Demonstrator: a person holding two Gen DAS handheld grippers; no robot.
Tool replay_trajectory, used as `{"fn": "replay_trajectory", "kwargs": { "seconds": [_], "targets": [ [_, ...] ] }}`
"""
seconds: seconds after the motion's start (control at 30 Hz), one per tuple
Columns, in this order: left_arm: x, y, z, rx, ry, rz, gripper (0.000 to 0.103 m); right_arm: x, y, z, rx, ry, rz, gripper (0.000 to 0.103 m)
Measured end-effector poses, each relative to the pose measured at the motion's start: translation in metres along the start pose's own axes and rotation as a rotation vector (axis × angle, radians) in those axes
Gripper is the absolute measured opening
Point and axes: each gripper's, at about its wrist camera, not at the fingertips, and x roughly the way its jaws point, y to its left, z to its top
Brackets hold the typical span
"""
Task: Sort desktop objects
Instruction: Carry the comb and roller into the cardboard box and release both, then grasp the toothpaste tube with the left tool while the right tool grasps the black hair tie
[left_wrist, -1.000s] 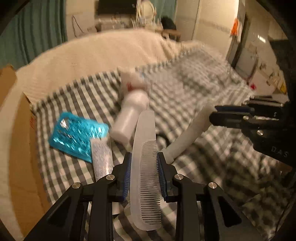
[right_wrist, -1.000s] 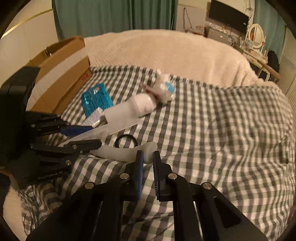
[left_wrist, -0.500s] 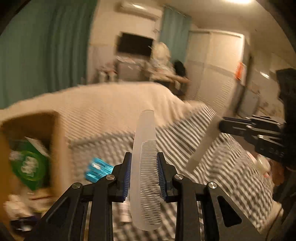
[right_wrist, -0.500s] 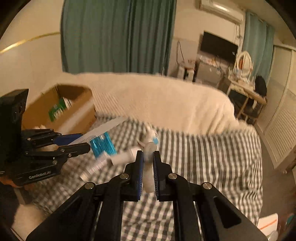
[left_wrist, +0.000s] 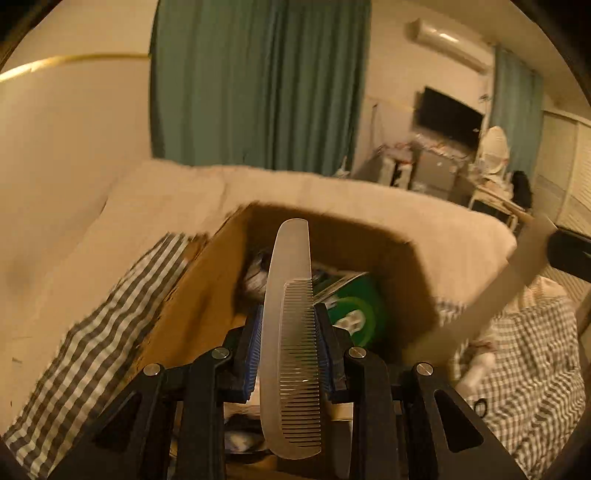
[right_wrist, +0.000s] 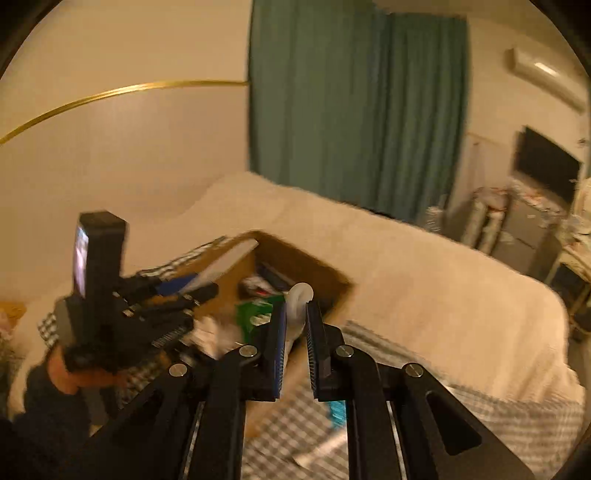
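My left gripper (left_wrist: 290, 350) is shut on a translucent white comb (left_wrist: 291, 332) and holds it over the open cardboard box (left_wrist: 207, 295). My right gripper (right_wrist: 295, 328) is shut on a long white handle-shaped object (right_wrist: 300, 295) and holds it near the box's (right_wrist: 332, 280) right wall. The white object also shows at the right of the left wrist view (left_wrist: 495, 295). The left gripper and comb show in the right wrist view (right_wrist: 192, 288).
The box holds a green package (left_wrist: 354, 302) and other items. It sits on a checked cloth (left_wrist: 92, 332) over a cream blanket (right_wrist: 406, 266). A white bottle (left_wrist: 476, 369) and a black ring (left_wrist: 480, 404) lie on the cloth at right. A blue packet (right_wrist: 338, 413) lies below my right gripper.
Both grippers have lifted their objects off the checked cloth and swung left to the cardboard box. The comb now hangs over the box opening.
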Motion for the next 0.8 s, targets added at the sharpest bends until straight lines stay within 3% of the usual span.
{"fn": "replay_trajectory", "kwargs": {
  "seconds": [0.1,0.13,0.17,0.2,0.27,0.33,0.5,0.67,0.8],
  "targets": [
    [0.013,-0.003,-0.005,0.019,0.039,0.031,0.031,0.035,0.005,0.008,0.008,0.045,0.014,0.015],
    [0.015,-0.007,-0.008,0.038,0.051,0.051,0.044,0.045,0.003,0.011,0.025,0.059,0.021,0.017],
    [0.017,-0.012,-0.011,0.062,0.060,0.075,0.065,0.050,0.001,0.012,0.037,0.061,0.010,0.017],
    [0.017,-0.015,-0.012,0.079,0.053,0.094,0.073,0.051,-0.001,0.014,0.047,0.055,-0.009,0.018],
    [0.015,-0.017,-0.013,0.092,0.032,0.111,0.088,0.048,-0.009,0.015,0.067,0.038,-0.025,0.035],
    [0.011,-0.016,-0.013,0.090,0.026,0.110,0.090,0.038,-0.011,0.014,0.081,0.018,-0.052,0.051],
    [-0.011,-0.040,-0.012,0.066,0.003,0.004,0.090,-0.004,-0.046,-0.012,0.136,0.004,-0.156,0.051],
    [-0.050,-0.106,-0.027,0.142,-0.059,-0.179,0.095,-0.048,-0.082,-0.078,0.213,0.058,-0.318,0.052],
    [-0.051,-0.163,-0.057,0.210,0.007,-0.323,0.096,-0.073,-0.110,-0.136,0.318,0.117,-0.379,0.052]
  ]
}}
